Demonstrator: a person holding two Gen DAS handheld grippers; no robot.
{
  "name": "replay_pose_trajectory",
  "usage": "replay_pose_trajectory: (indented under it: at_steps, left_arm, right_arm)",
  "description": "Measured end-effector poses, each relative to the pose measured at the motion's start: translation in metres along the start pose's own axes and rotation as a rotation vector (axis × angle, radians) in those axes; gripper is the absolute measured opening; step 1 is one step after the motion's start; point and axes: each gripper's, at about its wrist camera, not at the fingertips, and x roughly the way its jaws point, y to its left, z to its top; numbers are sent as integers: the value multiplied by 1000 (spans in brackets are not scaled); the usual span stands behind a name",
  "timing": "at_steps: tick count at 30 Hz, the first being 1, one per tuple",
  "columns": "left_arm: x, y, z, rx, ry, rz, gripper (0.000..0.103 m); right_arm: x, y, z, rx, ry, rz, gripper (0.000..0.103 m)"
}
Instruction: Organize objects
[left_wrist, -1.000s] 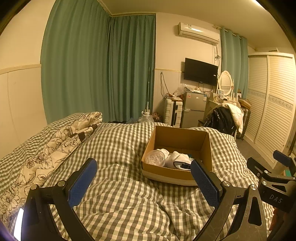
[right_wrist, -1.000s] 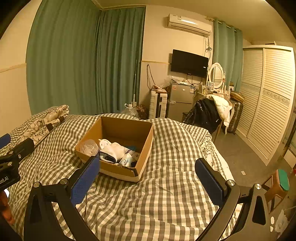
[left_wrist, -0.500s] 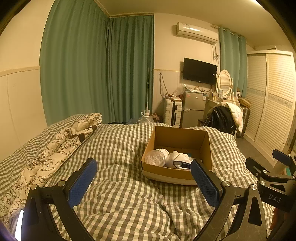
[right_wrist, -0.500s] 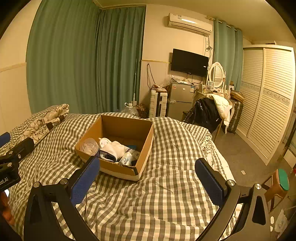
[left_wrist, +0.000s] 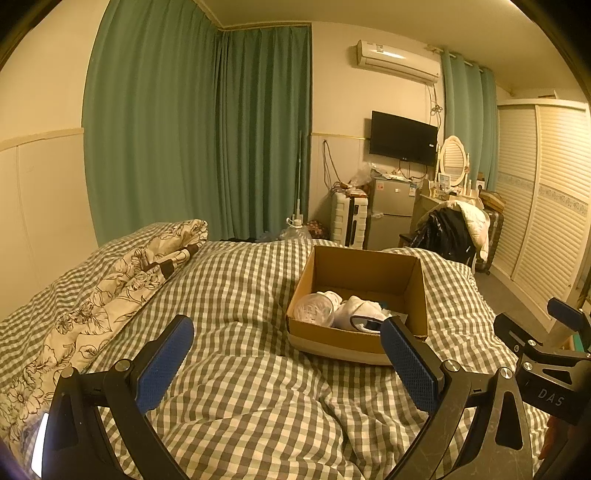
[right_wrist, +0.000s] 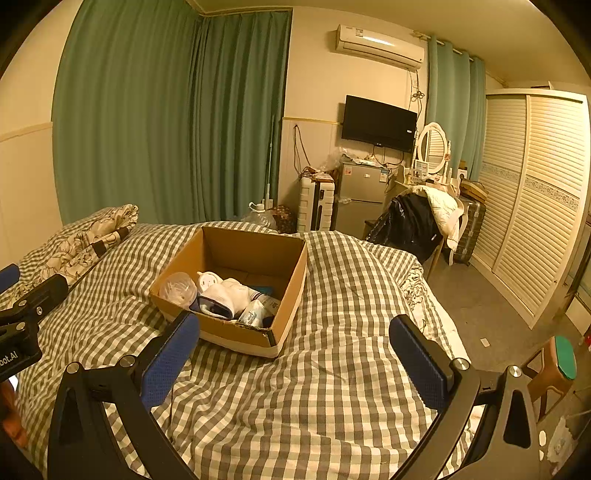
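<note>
While jaws gape, cardboard box (right_wrist: 288, 284) on bed (right_wrist: 332, 387)

The bed cover (right_wrist: 332, 369) under both tools has grey and white checks. The box (right_wrist: 288, 314) ahead of them is brown, with a pale band along its bottom edge. To the left lies a cream blanket (left_wrist: 92, 302) with dark flower outlines. The curtains (right_wrist: 166, 122) far ahead are green. The pads (left_wrist: 164, 363) on the black tools are blue. The TV (right_wrist: 378, 123) is black.
</note>
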Motion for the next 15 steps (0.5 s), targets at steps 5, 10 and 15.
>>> replay_pose_trajectory:
  at_steps: [5,10,15]
  left_arm:
    - [0,0,0,-1,0,-2,103]
    - [-1,0,0,2,0,0,103]
    - [-1,0,0,5,0,0,103]
  right_arm:
    - [1,1,0,0,3,-1,103]
    - [2,3,-1,-1,7,-3,103]
    - [2,3,-1,-2,7,-3,103]
